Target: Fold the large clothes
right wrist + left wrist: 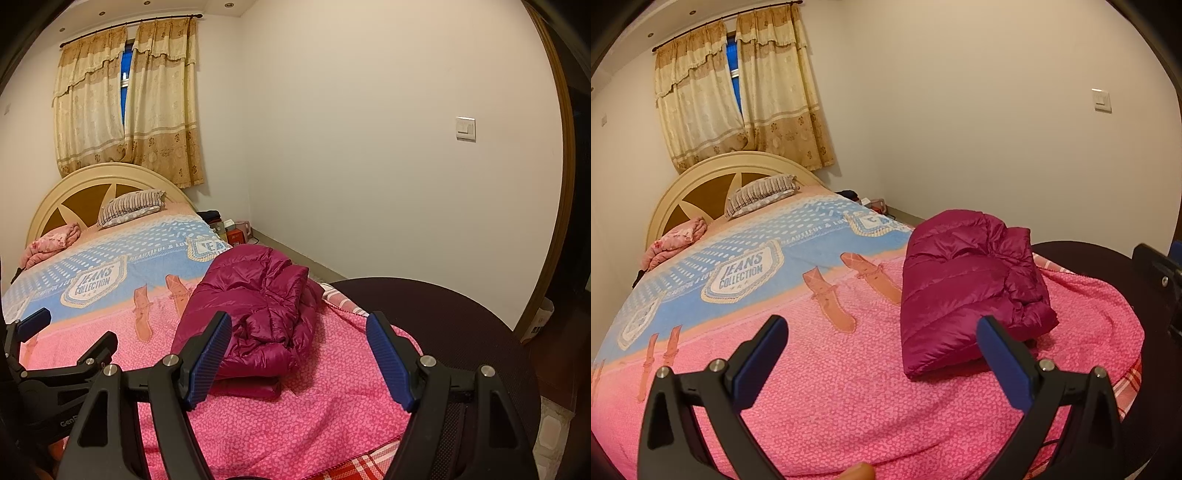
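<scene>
We judge the folding nearly done: the jacket point(967, 284) lies bundled on the bed point(849, 387), near its right edge. Both our left gripper point(882, 354) and right gripper point(299, 362) hang above, fingers apart, empty.

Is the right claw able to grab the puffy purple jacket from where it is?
Probably yes. The right claw is open, and the folded jacket lies on the bedspread just ahead of it, with nothing in between.

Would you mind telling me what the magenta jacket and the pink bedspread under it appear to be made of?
The jacket looks like quilted, shiny synthetic shell, probably nylon or polyester: stitched puffy channels and highlights. The bedspread looks like matte towelling or woven cotton: nubby speckled texture, no sheen.
</scene>
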Tool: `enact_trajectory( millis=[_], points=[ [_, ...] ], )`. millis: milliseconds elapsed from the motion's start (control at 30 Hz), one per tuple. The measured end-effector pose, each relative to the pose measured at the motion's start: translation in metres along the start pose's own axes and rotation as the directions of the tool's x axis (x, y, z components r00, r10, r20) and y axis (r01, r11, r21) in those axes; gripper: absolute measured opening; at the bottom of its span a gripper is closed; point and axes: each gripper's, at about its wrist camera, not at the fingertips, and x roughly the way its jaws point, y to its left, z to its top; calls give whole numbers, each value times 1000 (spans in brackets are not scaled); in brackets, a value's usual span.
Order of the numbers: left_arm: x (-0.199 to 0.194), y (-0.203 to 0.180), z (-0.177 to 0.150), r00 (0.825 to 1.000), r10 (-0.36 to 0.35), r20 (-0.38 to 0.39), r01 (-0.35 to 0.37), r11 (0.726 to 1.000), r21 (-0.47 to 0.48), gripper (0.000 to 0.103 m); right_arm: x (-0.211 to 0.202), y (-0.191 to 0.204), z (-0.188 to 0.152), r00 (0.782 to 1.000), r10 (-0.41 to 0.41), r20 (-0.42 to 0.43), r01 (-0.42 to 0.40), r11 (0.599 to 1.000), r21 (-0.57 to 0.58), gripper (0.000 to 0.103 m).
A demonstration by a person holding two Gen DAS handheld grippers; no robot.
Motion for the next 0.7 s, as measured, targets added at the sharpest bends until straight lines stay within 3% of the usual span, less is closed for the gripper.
enact_trajectory(
  millis=[700],
  points=[
    [9,6,-2,999,17,-32,-18,999,-33,103,-3,7,-5,1000,3,-5,-3,1000,-11,76]
  ],
)
